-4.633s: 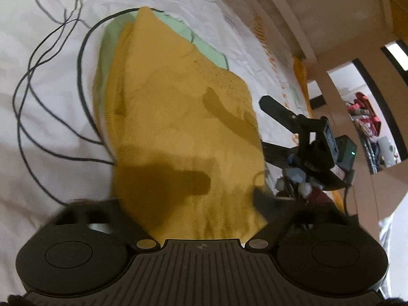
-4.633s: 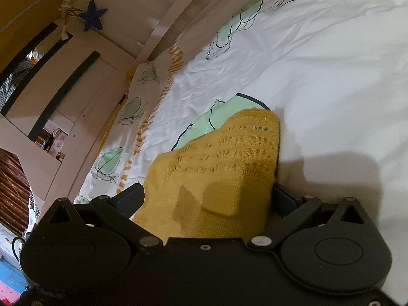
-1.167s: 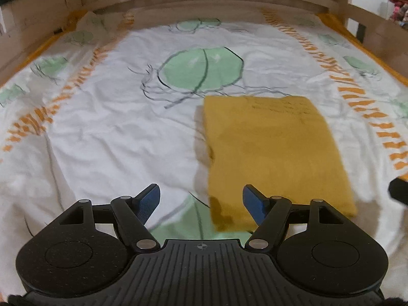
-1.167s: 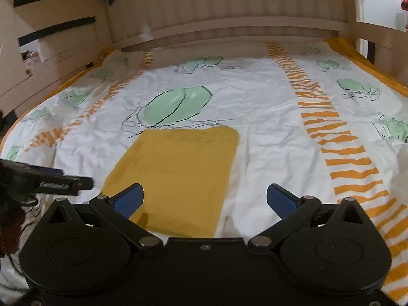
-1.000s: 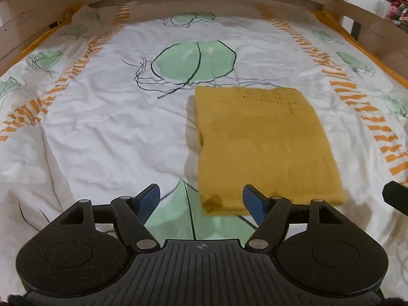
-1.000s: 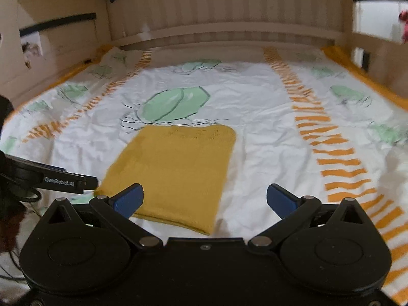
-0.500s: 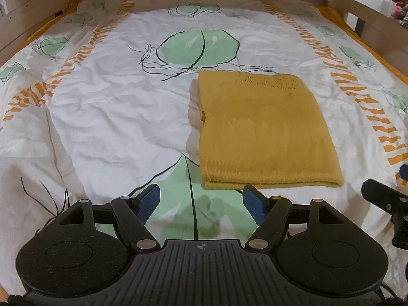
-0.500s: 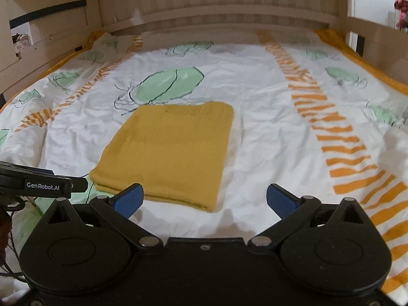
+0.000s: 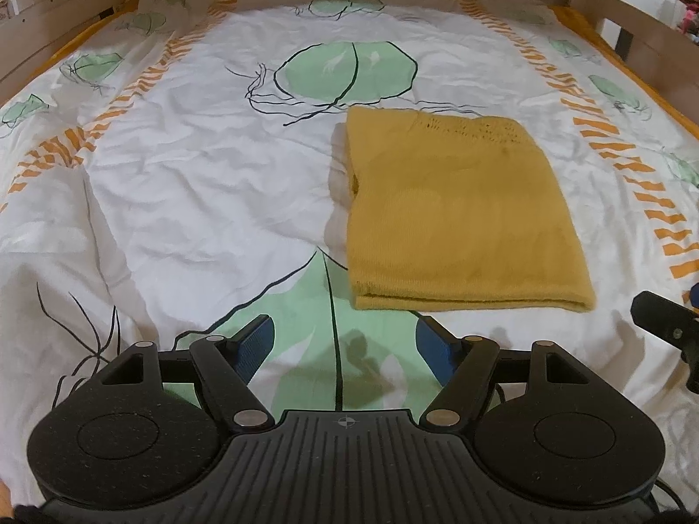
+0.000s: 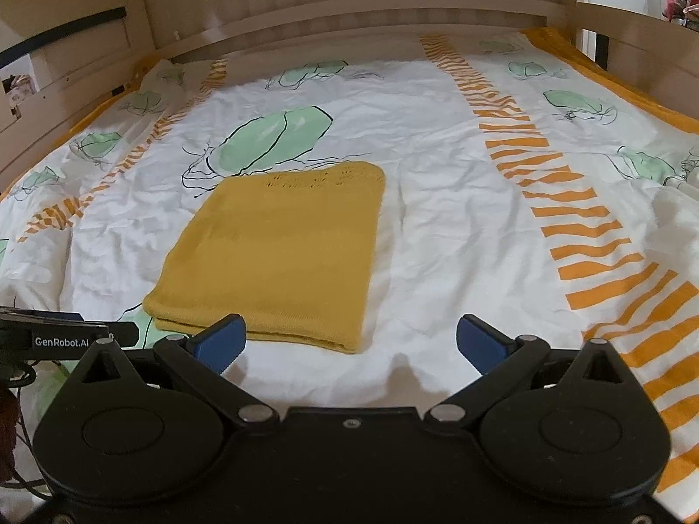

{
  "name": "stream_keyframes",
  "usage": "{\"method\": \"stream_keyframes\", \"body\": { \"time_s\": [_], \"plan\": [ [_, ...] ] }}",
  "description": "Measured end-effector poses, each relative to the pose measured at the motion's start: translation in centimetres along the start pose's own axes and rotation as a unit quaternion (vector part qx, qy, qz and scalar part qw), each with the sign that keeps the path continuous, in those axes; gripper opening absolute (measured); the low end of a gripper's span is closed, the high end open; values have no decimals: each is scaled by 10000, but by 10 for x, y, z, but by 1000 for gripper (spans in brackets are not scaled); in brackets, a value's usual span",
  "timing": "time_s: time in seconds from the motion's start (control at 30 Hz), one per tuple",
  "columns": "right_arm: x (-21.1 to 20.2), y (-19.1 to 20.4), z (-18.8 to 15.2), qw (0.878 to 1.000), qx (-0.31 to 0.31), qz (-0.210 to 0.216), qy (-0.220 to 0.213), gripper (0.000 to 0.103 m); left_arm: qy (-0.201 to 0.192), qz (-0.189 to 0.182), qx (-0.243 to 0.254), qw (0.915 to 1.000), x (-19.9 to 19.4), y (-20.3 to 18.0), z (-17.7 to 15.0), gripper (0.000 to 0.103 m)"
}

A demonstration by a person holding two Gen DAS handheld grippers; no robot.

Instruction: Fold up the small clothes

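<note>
Dim, warm indoor light, slight yellow cast. Both views sharp, no motion blur. Strong fisheye bend at edges; wooden bed frame [image 10: 349, 4] curves. Soft shadows under folded mustard-yellow knit garment [image 9: 458, 214] on white leaf-print duvet [image 9: 196, 183]. Bright glare top right.

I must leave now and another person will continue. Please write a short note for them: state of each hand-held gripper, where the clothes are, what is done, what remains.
Left hand-held gripper: open, empty, above the bedsheet, short of the garment.
Right hand-held gripper: open, empty, at the garment's near edge, not touching it.
Yellow knitted garment: lies flat on the bedsheet as a neat layered rectangle.
Done: this piece looks folded and released.
Left: no other clothes are in view; perhaps fetch the next piece.
</note>
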State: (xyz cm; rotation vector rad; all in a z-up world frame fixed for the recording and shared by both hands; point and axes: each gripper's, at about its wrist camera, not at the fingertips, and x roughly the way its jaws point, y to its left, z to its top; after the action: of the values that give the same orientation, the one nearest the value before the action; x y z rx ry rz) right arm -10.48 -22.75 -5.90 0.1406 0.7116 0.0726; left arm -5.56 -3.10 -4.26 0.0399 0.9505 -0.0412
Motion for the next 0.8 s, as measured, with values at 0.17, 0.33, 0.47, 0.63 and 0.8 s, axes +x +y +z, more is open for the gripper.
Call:
{"method": "stream_keyframes", "body": {
  "time_s": [0.17, 0.33, 0.47, 0.63, 0.8],
  "plan": [
    [1, 2, 0, 10000, -41, 16, 35, 102, 9, 20, -10, 10000, 0, 1, -1, 70],
    [2, 4, 1, 10000, -75, 25, 49, 102, 25, 9, -37, 10000, 0, 2, -1, 70],
    [3, 4, 1, 9999, -81, 21, 55, 102, 27, 0, -54, 10000, -1, 3, -1, 70],
    [3, 6, 1, 9999, -95, 12, 61, 102, 39, -29, -57, 10000, 0, 4, -1, 70],
    [3, 6, 1, 9999, -93, 12, 64, 102, 36, -34, -53, 10000, 0, 4, -1, 70]
  ]
}}
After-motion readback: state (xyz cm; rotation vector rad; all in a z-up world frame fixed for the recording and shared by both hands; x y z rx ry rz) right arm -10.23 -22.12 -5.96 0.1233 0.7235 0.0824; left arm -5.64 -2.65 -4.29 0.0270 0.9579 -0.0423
